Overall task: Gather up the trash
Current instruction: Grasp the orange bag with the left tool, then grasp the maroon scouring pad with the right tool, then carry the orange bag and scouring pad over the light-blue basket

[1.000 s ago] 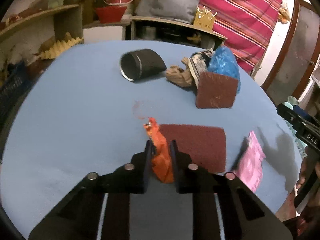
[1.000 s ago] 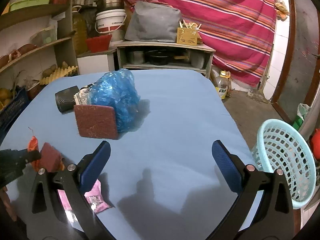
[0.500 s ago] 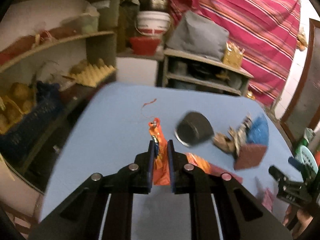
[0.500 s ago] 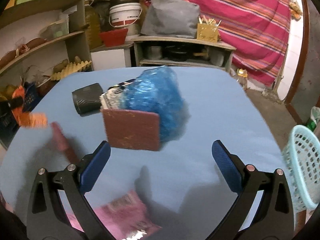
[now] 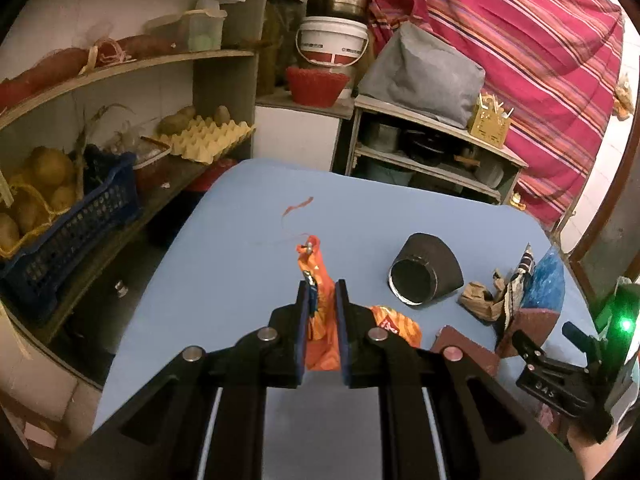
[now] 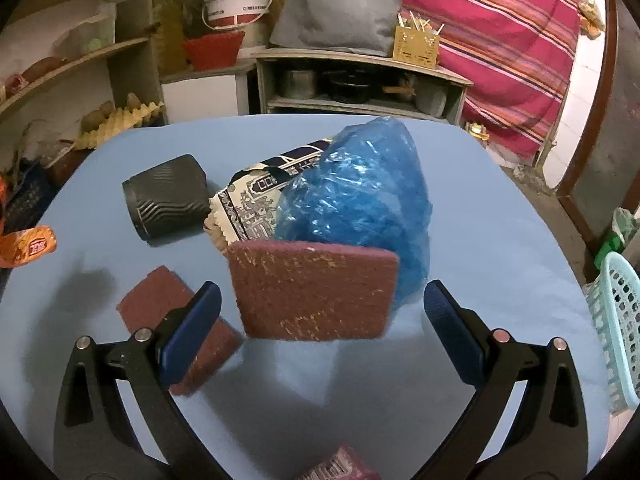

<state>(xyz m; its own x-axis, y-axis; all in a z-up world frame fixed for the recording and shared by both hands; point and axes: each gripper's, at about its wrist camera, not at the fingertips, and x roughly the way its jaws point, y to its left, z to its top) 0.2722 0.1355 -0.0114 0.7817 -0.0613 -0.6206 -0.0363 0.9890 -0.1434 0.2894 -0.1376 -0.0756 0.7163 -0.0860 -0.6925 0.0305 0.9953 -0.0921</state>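
Above the blue tabletop [image 5: 224, 240], left tool [image 5: 322, 292] pinching crumpled orange snack wrapper [image 5: 320, 320]; right tool [image 6: 320, 300] spread wide before square maroon scouring pad [image 6: 316, 292] leaning on crinkled blue plastic bag [image 6: 360, 204].

On the table [image 6: 500, 240], a scouring pad [image 6: 316, 292] stands upright against a plastic bag [image 6: 360, 204], with a printed packet [image 6: 256, 200] wedged behind them; a cup [image 6: 168, 196] lies on its side left of the packet; a second pad [image 6: 160, 304] lies flat nearer the camera, left of the upright one; a basket [image 6: 616, 320] sits off the table's right edge; shelves [image 5: 132, 68] stand beyond its left side.
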